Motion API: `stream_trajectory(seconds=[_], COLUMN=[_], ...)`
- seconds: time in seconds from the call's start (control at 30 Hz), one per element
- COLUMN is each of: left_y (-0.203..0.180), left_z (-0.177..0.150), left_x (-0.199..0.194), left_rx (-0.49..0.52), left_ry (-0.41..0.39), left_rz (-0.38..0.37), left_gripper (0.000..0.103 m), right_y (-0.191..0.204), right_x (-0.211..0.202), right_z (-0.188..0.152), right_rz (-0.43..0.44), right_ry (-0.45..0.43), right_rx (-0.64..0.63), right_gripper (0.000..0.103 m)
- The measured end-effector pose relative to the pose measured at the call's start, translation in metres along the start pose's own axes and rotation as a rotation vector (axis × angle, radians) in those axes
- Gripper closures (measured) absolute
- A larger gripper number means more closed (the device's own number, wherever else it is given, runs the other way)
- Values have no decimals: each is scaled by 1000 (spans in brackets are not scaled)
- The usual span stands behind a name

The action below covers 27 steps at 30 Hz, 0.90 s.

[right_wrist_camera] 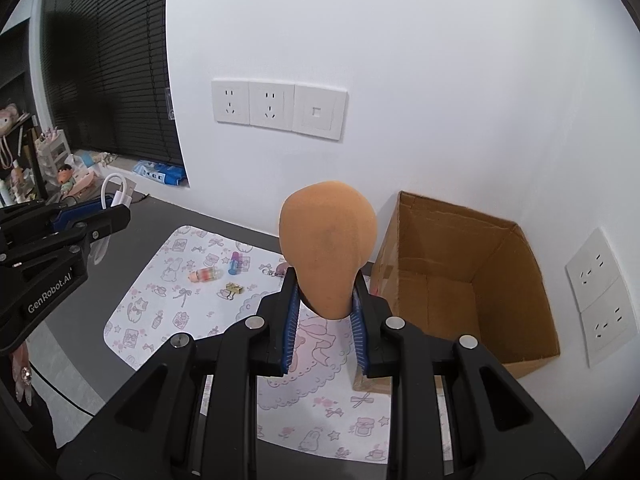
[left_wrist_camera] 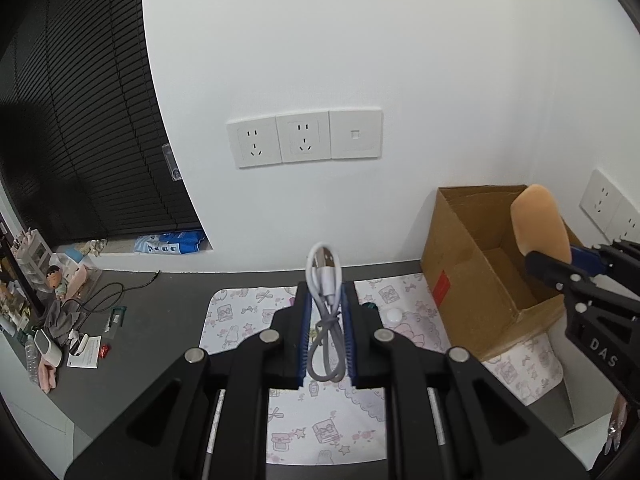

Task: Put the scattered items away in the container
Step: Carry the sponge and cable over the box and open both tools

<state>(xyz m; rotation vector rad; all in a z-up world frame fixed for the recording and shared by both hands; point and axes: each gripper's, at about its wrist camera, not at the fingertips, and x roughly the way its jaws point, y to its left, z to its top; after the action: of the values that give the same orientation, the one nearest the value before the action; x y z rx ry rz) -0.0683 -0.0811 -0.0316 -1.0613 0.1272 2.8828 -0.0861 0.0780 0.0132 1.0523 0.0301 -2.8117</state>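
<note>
My left gripper (left_wrist_camera: 326,292) is shut on a coiled white and grey USB cable (left_wrist_camera: 325,312) and holds it above the patterned mat (left_wrist_camera: 240,320). My right gripper (right_wrist_camera: 325,280) is shut on an orange makeup sponge (right_wrist_camera: 328,248), held just left of the open cardboard box (right_wrist_camera: 500,280). In the left wrist view the sponge (left_wrist_camera: 540,224) hangs over the box (left_wrist_camera: 460,280), which stands at the mat's right end against the wall. A small bottle (right_wrist_camera: 206,275), a blue and pink tube (right_wrist_camera: 234,262) and a gold clip (right_wrist_camera: 234,290) lie on the mat (right_wrist_camera: 160,308).
A white round item (left_wrist_camera: 394,315) and a dark item (left_wrist_camera: 370,306) lie on the mat near the box. Cables, papers and clutter (left_wrist_camera: 80,320) cover the dark desk at the left. Wall sockets (left_wrist_camera: 304,138) are behind. A keyring (right_wrist_camera: 276,270) lies by the sponge.
</note>
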Motion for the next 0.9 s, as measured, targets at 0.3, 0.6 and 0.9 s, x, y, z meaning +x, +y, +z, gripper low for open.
stream_trajectory(seconds=[0.3,0.6,0.9], left_y=[-49,-119,-194], left_z=[11,24,33], left_x=[17,51,86], left_rx=[25,117,214], left_ry=[18,53,91], left_rz=[-25,-119,-229], left_gripper=[88,88,88], right_y=[-44,-112,-181], right_x=[2,11,21], right_z=[-5,-20,-43], right_rz=[-11,-86,-182], right_ry=[-1,28,71], right_rx=[19,104,202], right_gripper=[78,78,78])
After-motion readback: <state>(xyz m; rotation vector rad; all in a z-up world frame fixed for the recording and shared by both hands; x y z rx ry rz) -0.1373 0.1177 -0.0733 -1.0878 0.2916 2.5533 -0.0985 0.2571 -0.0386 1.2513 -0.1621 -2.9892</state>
